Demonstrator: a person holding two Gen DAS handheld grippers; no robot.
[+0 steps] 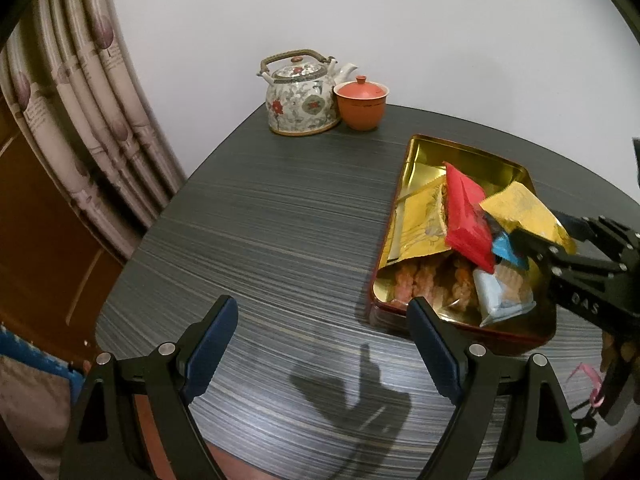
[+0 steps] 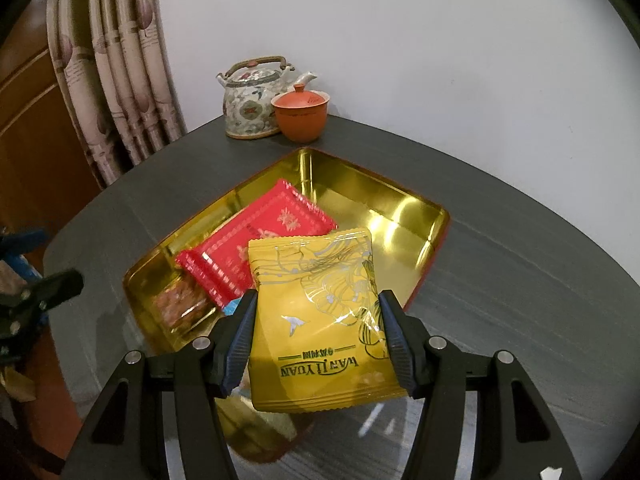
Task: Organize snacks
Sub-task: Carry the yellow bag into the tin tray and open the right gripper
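several packets already lie in the gold tin (image 2: pixel 420 216); right gripper (image 2: pixel 316 344) clamps a yellow packet (image 2: pixel 320 312) above it, unreleased; left gripper (image 1: pixel 320 344) gapes empty.

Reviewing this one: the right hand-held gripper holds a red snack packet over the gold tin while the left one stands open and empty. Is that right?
Not quite. The packet in the right hand-held gripper is the yellow snack packet, as the right wrist view shows; the red packet lies in the gold tin. The left hand-held gripper does stand open and empty.
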